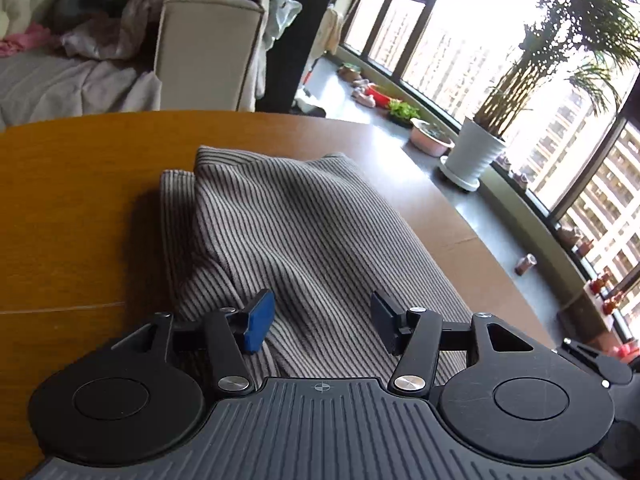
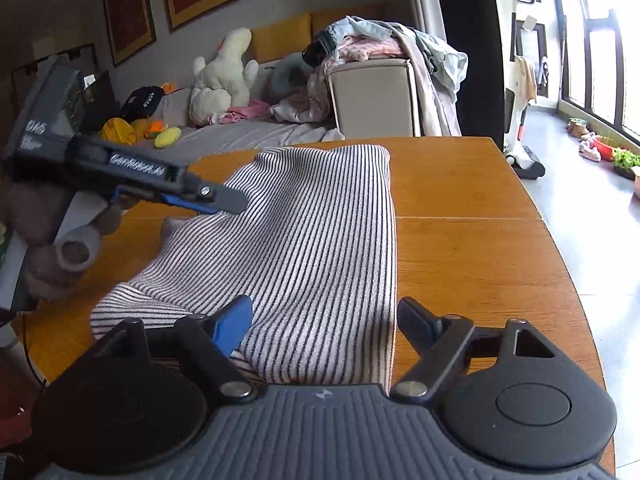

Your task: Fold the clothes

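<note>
Striped knit garment (image 2: 320, 248), thin dark lines on pale fabric, lies folded over on wooden table (image 2: 472, 200), bunched and rumpled on the side under left gripper. Left gripper (image 1: 322, 322) hovers just above garment, fingers spread wide, nothing between them; blue pad (image 1: 260, 320) on one finger close over a fabric ridge, contact cannot tell. Garment runs forward from this gripper to its far folded edge. In right wrist view left gripper (image 2: 222, 200) comes in from left, held by a hand (image 2: 44, 248), tip over garment's left part. Right gripper (image 2: 324, 322) sits low at garment's near end, fingers wide apart, empty; garment's right edge falls between them, its right finger over bare table. Beyond table ahead of right gripper: sofa (image 2: 248, 132) with plush toy (image 2: 220, 76) and piled clothes. White potted plant (image 1: 476, 152) on window ledge, right of left gripper.
</note>
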`<state>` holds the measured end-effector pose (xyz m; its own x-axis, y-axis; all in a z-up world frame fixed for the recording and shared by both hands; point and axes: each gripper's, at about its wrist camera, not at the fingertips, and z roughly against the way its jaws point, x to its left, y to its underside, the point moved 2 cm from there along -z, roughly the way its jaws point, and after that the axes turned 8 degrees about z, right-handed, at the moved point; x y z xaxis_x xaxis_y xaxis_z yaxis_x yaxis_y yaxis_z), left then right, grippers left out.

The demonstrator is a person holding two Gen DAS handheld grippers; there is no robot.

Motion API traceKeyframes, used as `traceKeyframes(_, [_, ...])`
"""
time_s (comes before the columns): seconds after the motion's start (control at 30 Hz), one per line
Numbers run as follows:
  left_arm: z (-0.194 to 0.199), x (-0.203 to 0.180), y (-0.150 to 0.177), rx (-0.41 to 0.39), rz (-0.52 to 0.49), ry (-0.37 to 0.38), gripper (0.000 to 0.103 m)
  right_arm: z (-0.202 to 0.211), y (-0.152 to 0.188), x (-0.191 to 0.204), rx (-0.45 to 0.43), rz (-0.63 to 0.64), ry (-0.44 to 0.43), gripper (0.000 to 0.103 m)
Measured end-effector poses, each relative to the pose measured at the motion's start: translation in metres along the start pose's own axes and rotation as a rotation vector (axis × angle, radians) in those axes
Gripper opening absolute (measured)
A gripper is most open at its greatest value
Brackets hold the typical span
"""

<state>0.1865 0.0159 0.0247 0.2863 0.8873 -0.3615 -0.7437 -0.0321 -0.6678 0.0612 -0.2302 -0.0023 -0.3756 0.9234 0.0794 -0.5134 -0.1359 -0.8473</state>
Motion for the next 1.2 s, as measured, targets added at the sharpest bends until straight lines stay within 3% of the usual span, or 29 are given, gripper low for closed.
traceKeyframes(0.13, [0.027, -0.012, 0.025, -0.012, -0.010, 0.063, 0.060, 0.009, -0.002, 0.006, -0.051, 0.004, -0.021, 0.080])
traceKeyframes(0.2, [0.029, -0.009, 0.036, 0.003, 0.013, 0.074, 0.059, 0.011, -0.003, 0.015, -0.050, 0.048, -0.029, 0.069])
traceKeyframes(0.27, [0.023, -0.003, 0.044, 0.021, 0.034, 0.067, 0.057, 0.006, 0.001, 0.024, -0.007, 0.077, -0.046, 0.066])
traceKeyframes(0.57, [0.042, -0.007, 0.048, -0.037, -0.013, 0.015, 0.058, 0.018, 0.013, 0.039, 0.039, 0.111, -0.016, 0.070])
traceKeyframes(0.63, [0.048, -0.009, 0.049, -0.051, -0.023, 0.002, 0.067, 0.020, 0.016, 0.042, 0.043, 0.116, -0.011, 0.071])
traceKeyframes(0.8, [0.064, -0.011, 0.049, -0.085, -0.047, -0.031, 0.070, 0.023, 0.016, 0.053, 0.046, 0.163, -0.014, 0.074])
traceKeyframes(1.0, [0.083, -0.008, 0.051, -0.129, -0.074, -0.071, 0.077, 0.035, 0.003, 0.059, -0.013, 0.224, 0.011, 0.073])
traceKeyframes(1.2, [0.087, -0.006, 0.058, -0.121, -0.077, -0.077, 0.079, 0.010, 0.020, 0.056, 0.085, 0.173, -0.005, 0.075])
